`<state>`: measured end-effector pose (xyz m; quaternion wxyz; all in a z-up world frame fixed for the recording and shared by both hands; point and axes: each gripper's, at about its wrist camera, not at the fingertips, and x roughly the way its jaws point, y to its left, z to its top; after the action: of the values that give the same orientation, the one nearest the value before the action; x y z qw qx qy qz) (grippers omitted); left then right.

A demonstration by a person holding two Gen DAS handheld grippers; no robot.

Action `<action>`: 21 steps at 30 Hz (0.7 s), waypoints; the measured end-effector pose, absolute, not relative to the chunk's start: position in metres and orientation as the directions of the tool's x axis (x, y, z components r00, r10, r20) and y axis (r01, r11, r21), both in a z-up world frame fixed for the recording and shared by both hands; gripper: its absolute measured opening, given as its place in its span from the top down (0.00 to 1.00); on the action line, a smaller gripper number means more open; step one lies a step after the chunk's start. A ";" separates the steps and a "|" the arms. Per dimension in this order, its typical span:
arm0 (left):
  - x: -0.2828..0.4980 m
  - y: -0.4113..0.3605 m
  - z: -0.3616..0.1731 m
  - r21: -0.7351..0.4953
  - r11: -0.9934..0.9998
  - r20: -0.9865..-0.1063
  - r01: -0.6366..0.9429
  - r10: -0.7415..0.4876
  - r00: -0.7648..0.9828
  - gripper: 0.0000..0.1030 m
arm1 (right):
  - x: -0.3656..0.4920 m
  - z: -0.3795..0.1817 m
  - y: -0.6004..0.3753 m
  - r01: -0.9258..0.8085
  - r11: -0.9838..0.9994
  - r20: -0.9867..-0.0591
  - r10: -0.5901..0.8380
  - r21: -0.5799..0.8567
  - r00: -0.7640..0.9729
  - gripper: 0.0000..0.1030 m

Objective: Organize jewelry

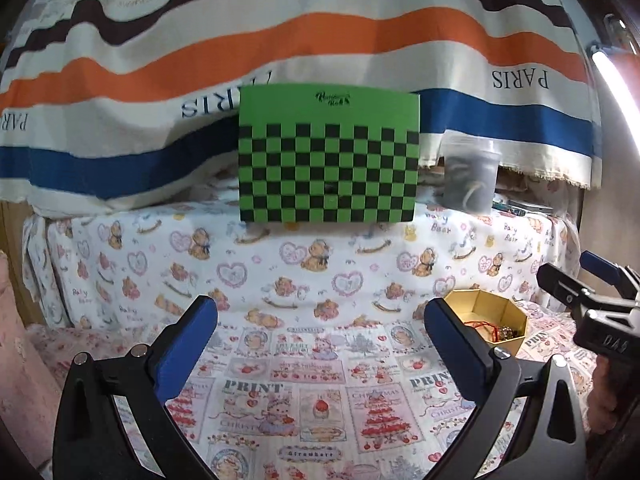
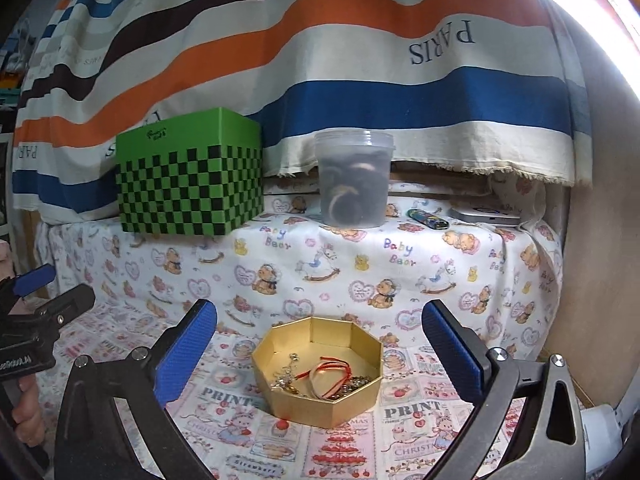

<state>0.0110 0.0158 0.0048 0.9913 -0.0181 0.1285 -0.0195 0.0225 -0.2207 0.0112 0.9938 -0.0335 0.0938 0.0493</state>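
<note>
Gold tray point(image 2: 316, 364), low centre of the right view, holds a light, tangly red cord point(image 2: 332, 372) and chains best pinched by one strand; both the right gripper point(image 2: 320, 348) and left gripper point(image 1: 320, 344) are spread, empty.

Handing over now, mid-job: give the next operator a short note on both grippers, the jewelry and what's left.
Left gripper: jaws open, empty, over bare cloth.
Right gripper: jaws wide open, empty, facing the gold octagonal box.
Jewelry: tangled in that box, with red cord and chains.
Green checkered box and lidded plastic tub stand on the raised ledge behind.
Done: nothing visibly sorted.
Left: all the jewelry.
</note>
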 end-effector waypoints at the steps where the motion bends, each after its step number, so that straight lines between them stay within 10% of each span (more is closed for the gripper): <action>1: 0.013 0.016 0.003 -0.051 0.998 -0.270 0.026 -0.039 0.962 0.01 | 0.024 0.011 -0.219 -0.100 0.993 -0.198 0.086 -0.065 0.976 0.00; 21: 0.018 0.013 0.001 -0.014 0.999 -0.297 -0.030 0.025 0.955 0.01 | 0.040 0.004 -0.218 -0.110 0.993 -0.276 0.092 -0.050 0.957 0.00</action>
<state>0.0179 0.0132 0.0006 0.9886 -0.0090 0.1499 0.0140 0.0398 -0.2175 0.0045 0.9886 -0.0324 0.1380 0.0510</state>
